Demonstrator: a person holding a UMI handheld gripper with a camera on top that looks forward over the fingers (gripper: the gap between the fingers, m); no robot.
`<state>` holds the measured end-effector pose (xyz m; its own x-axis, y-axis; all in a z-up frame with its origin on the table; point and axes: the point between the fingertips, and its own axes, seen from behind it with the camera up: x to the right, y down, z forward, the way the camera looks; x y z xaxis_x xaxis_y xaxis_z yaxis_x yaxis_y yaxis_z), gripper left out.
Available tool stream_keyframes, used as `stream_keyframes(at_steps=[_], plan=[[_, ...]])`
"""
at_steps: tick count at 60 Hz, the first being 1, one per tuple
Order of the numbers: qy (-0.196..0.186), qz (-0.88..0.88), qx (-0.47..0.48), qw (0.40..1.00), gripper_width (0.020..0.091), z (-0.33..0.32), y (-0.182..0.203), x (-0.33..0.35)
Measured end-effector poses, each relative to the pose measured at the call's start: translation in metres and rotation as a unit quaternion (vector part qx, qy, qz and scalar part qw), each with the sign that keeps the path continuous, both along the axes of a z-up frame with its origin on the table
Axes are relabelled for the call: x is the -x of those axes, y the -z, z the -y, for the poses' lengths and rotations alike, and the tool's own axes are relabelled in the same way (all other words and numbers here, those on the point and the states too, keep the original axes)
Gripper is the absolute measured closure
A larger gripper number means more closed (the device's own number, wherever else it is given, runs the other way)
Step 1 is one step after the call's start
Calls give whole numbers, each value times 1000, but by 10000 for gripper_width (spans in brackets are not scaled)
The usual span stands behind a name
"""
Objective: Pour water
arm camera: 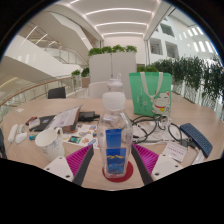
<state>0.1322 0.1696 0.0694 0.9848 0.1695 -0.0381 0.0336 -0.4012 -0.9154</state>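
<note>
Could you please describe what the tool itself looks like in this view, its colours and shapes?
The tool shows two dark, blocky fingers, angled inward. Each carries a magenta pad on its inner face, patterned with a raised grid texture. No cables, markings or sleeve are visible.

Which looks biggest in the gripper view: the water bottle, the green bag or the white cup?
1. Water bottle, standing between the open tongs, but it is nearest the camera.
2. Green bag, farther back.
3. White cup.

Bright, even indoor light under a fisheye view.
Ceiling light strips (pixel 120 17) glare white overhead; straight lines bow strongly outward; shadows stay soft and faint.
</note>
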Motion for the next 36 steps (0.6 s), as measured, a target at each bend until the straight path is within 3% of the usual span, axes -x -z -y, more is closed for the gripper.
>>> stream_keyframes(at_steps=[12,36], plan=[[12,17,15,1000,266,80,-31,9],[61,12,33,998,262,302,-98,50]])
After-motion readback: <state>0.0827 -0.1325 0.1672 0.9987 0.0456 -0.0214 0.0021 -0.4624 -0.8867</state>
